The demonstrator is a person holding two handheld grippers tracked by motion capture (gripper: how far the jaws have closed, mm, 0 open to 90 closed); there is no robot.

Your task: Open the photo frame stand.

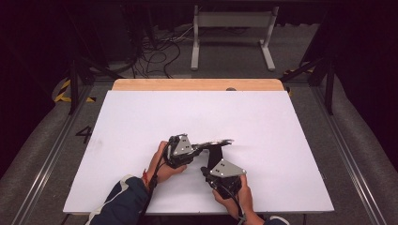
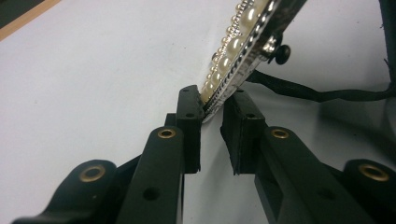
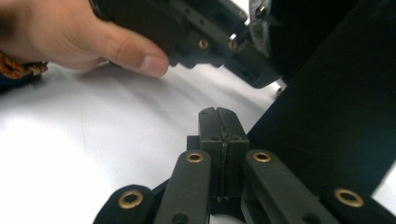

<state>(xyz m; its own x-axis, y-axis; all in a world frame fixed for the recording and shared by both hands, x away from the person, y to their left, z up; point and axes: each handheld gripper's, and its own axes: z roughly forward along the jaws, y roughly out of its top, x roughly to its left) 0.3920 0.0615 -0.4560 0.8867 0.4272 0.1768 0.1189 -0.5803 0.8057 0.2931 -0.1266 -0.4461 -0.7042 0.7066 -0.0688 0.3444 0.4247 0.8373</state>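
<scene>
Nearest the camera in the high view, the right gripper [image 1: 207, 170] sits low at the front of the white table [image 1: 141, 122], a hand wrapped around its body. Its own view shows the two black pads pressed flat together with nothing between them, right beside a dark flat panel [image 3: 327, 116] (I cannot tell what that is). Just beyond it, the left gripper [image 1: 199, 148] points toward the table's middle. Its jaws stand a narrow gap apart and pinch the end of a pearl-studded strip [image 2: 233, 56], a slim band edged with pearls and small sparkling stones, which sticks out tilted above the tabletop. A black cord [image 2: 308, 93] trails on the table just beside the strip.
</scene>
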